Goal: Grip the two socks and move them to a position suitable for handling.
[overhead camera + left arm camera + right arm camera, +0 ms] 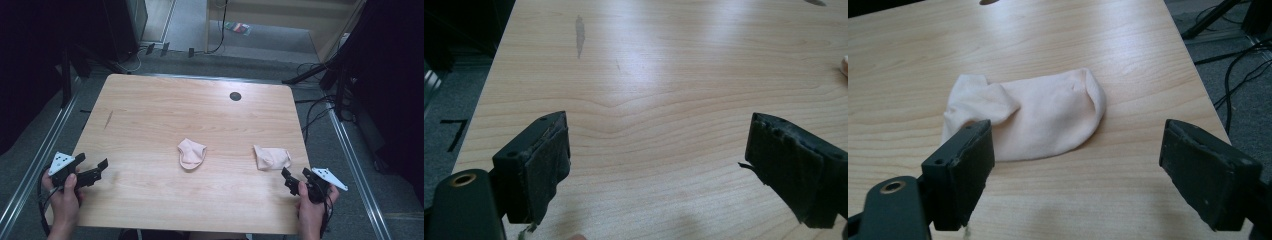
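Wooden table mostly bare; right sock lies near its right edge

My left claw and right claw are black, each topped by a white three-cornered plate with dark dots, trailing black cables.

Two socks are laid on the counter: one sock near the middle, the other sock to its right, well apart. The left tongs are held at the near left edge, the right tongs just before the right-hand sock.
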{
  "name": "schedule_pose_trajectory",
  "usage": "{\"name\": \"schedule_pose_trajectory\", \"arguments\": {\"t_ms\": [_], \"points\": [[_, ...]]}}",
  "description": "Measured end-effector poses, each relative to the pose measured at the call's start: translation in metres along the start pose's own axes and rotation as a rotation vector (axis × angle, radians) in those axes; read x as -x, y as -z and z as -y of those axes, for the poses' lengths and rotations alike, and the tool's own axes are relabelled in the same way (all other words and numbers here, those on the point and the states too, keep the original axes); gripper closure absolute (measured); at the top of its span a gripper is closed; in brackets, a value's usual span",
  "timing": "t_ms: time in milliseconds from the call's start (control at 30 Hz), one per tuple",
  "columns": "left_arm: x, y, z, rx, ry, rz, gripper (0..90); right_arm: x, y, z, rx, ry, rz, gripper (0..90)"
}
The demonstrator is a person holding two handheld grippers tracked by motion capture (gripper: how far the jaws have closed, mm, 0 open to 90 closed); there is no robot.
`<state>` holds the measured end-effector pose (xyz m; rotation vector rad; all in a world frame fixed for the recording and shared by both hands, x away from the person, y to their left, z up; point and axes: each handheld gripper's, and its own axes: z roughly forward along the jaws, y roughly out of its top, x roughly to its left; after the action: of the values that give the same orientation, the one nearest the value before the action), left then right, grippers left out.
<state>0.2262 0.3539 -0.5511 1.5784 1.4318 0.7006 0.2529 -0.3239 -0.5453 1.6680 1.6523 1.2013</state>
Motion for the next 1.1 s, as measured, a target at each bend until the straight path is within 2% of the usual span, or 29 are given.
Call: {"name": "schedule_pose_trajectory", "arguments": {"t_ms": [100, 200, 267, 367, 467, 533, 567, 600, 667, 700, 733, 767, 800, 867, 900, 933, 967, 1000, 1100], "points": [[0.0, 0.0, 0.0, -0.005, -0.002, -0.002, 12.0, -0.001, 0.001, -0.002, 0.01, -0.002, -0.006, 14.4], [0.0, -0.001, 0.0, -0.006, 0.001, -0.002, 12.1, -0.006, 0.002, -0.004, 0.02, -0.014, -0.031, 14.2], [0.0, -0.001, -0.001, -0.009, 0.002, 0.0, 12.2, -0.015, 0.004, -0.007, 0.031, 0.012, -0.041, 14.2], [0.0, -0.002, -0.001, -0.009, 0.004, -0.001, 12.2, -0.022, 0.005, -0.009, 0.045, 0.017, -0.06, 14.1], [0.002, -0.003, -0.001, -0.015, -0.004, -0.012, 12.8, -0.048, 0.004, -0.014, 0.049, 0.043, -0.102, 14.5], [0.003, -0.003, -0.001, -0.017, -0.009, -0.019, 13.2, -0.068, 0.001, -0.016, 0.05, 0.058, -0.15, 15.2], [0.003, -0.003, -0.001, -0.017, -0.009, -0.019, 13.4, -0.068, 0.001, -0.016, 0.05, 0.058, -0.15, 15.2], [0.003, -0.003, -0.001, -0.018, -0.008, -0.019, 13.4, -0.091, -0.004, -0.018, 0.039, 0.095, -0.187, 14.4], [0.002, -0.003, -0.001, -0.016, -0.002, -0.017, 13.5, -0.114, -0.01, -0.019, 0.006, 0.13, -0.242, 13.9], [0.002, -0.003, -0.001, -0.016, -0.002, -0.017, 13.5, -0.114, -0.01, -0.019, 0.006, 0.13, -0.242, 13.9], [0.001, -0.003, -0.001, -0.016, 0.006, -0.014, 13.5, -0.135, -0.018, -0.018, -0.023, 0.164, -0.279, 14.0], [0.001, -0.003, -0.001, -0.016, 0.006, -0.014, 13.5, -0.135, -0.018, -0.018, -0.023, 0.164, -0.279, 14.0], [0.001, -0.003, -0.001, -0.018, 0.004, -0.015, 13.5, -0.155, -0.025, -0.018, -0.042, 0.195, -0.316, 14.3], [0.001, -0.003, -0.001, -0.018, -0.001, -0.017, 13.6, -0.172, -0.032, -0.018, -0.049, 0.212, -0.343, 15.9], [0.001, -0.003, -0.001, -0.018, -0.001, -0.017, 13.6, -0.172, -0.032, -0.018, -0.049, 0.212, -0.343, 15.9], [0.002, -0.003, -0.002, -0.021, -0.003, -0.016, 13.7, -0.188, -0.038, -0.018, -0.059, 0.234, -0.373, 21.0], [0.002, -0.003, -0.002, -0.021, -0.003, -0.016, 13.7, -0.188, -0.038, -0.018, -0.059, 0.234, -0.373, 21.0], [0.001, -0.003, -0.002, -0.019, 0.004, -0.016, 13.7, -0.203, -0.044, -0.018, -0.064, 0.253, -0.404, 28.9], [0.0, -0.003, -0.002, -0.018, 0.015, -0.015, 13.7, -0.219, -0.055, -0.016, -0.094, 0.241, -0.475, 41.7]]}}
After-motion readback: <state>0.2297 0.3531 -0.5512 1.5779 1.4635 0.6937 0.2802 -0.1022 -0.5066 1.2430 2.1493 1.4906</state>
